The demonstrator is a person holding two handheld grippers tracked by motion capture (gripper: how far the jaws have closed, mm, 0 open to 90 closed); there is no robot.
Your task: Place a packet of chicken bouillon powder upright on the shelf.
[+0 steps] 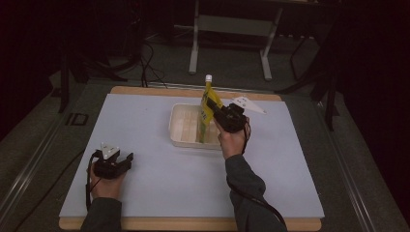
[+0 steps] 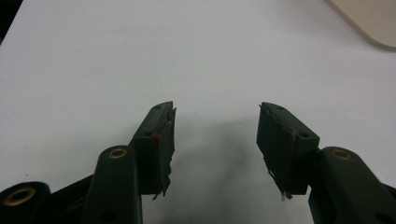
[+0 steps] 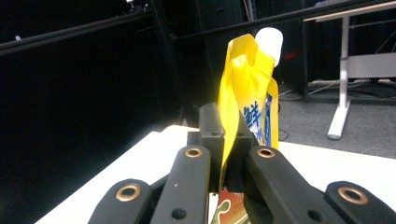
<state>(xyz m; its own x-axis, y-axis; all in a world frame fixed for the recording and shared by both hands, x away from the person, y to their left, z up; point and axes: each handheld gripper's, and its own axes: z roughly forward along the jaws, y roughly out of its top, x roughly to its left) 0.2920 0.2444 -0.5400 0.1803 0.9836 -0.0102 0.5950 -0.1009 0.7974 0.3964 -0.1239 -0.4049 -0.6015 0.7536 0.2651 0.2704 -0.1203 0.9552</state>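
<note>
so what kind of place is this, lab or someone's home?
Most likely a lab or recording space, not a home: dark surroundings, a bare white mat on a wooden board, cables on the floor, and a metal stand behind. The right gripper holds a yellow pouch over a tray.

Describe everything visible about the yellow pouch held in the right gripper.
The yellow pouch is a soft, glossy spouted pack with a white screw cap on top, blue print on its face, and a creased, folded upper edge. It stands roughly upright, cap up. The right gripper is shut on its middle, pinching the film flat. In the high view its lower end hangs down into the white tray; whether it touches the tray floor cannot be told.
</note>
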